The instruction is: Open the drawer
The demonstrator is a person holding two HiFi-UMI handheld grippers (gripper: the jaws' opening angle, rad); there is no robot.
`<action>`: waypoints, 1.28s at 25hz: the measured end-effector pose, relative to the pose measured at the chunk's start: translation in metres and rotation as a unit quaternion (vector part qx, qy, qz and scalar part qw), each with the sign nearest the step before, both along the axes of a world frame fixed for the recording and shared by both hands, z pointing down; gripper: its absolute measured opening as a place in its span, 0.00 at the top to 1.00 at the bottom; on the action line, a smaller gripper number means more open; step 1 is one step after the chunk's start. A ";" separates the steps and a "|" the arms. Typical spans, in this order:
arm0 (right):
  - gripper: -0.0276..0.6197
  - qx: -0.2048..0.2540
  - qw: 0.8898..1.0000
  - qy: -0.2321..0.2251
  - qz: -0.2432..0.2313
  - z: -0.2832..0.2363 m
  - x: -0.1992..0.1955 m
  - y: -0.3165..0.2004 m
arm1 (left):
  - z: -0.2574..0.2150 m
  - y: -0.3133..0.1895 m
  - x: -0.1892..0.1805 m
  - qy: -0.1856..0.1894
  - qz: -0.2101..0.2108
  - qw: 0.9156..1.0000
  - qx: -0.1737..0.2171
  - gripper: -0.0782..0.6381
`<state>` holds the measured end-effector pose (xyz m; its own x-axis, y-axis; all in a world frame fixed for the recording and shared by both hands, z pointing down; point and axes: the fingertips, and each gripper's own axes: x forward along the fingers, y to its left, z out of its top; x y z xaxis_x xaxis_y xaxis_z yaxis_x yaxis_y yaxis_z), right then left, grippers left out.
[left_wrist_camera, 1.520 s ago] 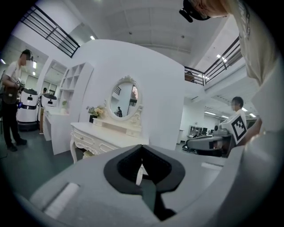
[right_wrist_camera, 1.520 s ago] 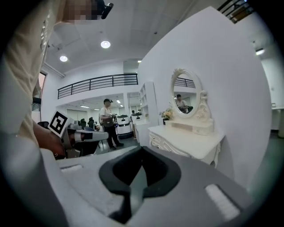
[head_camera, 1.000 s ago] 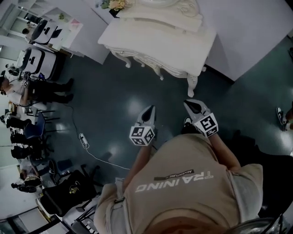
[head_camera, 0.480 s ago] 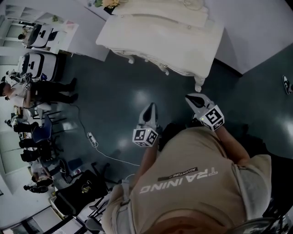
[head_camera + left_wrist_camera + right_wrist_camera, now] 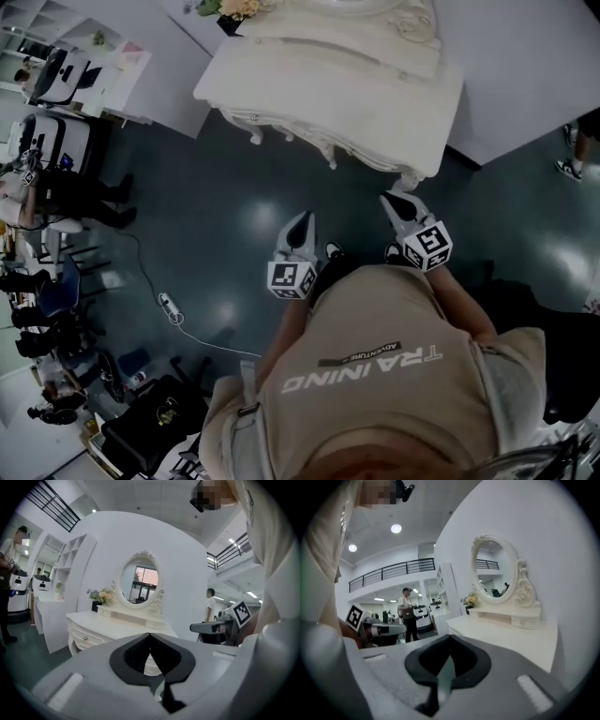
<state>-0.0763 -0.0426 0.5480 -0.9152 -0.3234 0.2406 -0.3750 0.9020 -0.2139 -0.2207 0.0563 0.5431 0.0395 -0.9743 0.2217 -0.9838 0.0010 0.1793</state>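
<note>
A white dressing table with an oval mirror stands against the white wall ahead of me. Its front drawer has a small gold knob and looks closed. In the head view my left gripper hangs over the dark floor, short of the table's front. My right gripper is close to the table's near corner leg. Both point at the table with their jaws shut on nothing, as the left gripper and the right gripper show in their own views. Neither touches the table.
A vase of flowers stands on the tabletop beside the mirror. A cable with a power strip lies on the floor at left, near black chairs. Several people and white machines are at far left. A person stands at right.
Both grippers have moved across the floor toward the dressing table, which now lies nearer to them. Their jaws stayed shut.
</note>
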 end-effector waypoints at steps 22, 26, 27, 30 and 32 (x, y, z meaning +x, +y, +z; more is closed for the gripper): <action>0.95 -0.026 0.995 0.051 0.082 0.043 -0.087 -0.066 | 0.020 -0.093 -0.104 0.001 0.072 0.997 -0.017 0.88; 0.95 0.008 0.994 0.051 0.095 0.037 -0.083 -0.131 | 0.014 -0.138 -0.111 -0.026 0.094 0.994 -0.040 0.88; 0.95 0.015 0.993 0.049 0.105 0.036 -0.079 -0.146 | 0.015 -0.151 -0.111 -0.031 0.100 0.993 -0.047 0.88; 0.95 0.013 0.989 0.036 0.140 0.039 -0.063 -0.188 | 0.017 -0.196 -0.100 -0.035 0.125 0.990 -0.054 0.88; 0.95 0.002 0.987 0.029 0.157 0.045 -0.052 -0.209 | 0.016 -0.228 -0.092 -0.032 0.141 0.988 -0.052 0.88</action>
<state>-0.1287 -0.2517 0.5930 -0.7547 -0.5890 0.2890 -0.6472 0.7406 -0.1808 -0.3124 -0.1717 0.5595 0.2885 -0.8986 0.3305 -0.9570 -0.2596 0.1295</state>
